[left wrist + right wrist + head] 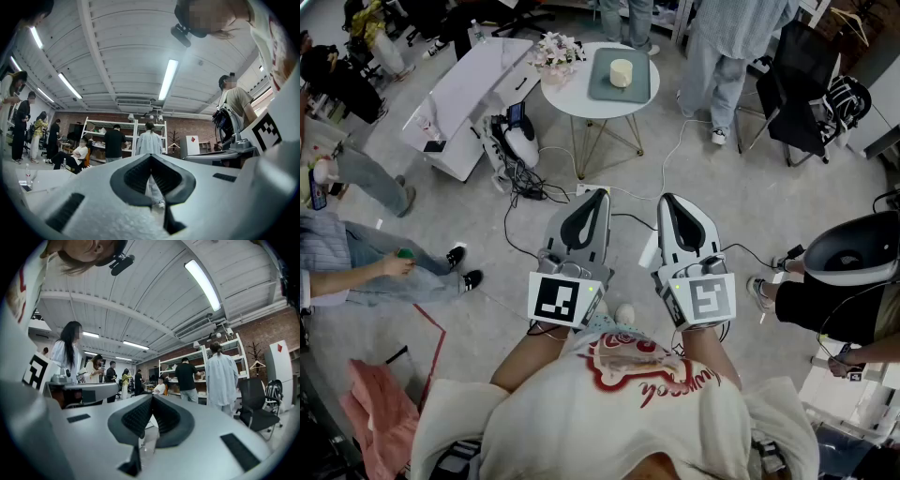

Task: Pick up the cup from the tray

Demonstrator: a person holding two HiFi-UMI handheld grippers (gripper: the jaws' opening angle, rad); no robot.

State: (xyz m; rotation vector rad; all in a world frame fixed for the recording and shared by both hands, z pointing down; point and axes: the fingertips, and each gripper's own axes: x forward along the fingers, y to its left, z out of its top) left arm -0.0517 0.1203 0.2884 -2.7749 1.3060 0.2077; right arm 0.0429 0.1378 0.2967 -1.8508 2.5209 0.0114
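Note:
A pale cup (622, 72) stands on a grey-green tray (602, 86) on a small round white table (572, 97), far ahead of me in the head view. I hold both grippers side by side in front of my chest, well short of that table. The left gripper (599, 193) and the right gripper (667, 198) both point towards it. In the left gripper view the jaws (151, 158) meet at the tip with nothing between them. The right gripper (152, 399) is likewise shut and empty. Neither gripper view shows the cup clearly.
A bunch of flowers (555, 49) sits on the round table's left side. A long white table (473, 89) stands to its left, with cables (527, 183) on the floor between. A black chair (802, 94) and standing people are at the back right; a seated person (356, 267) is at left.

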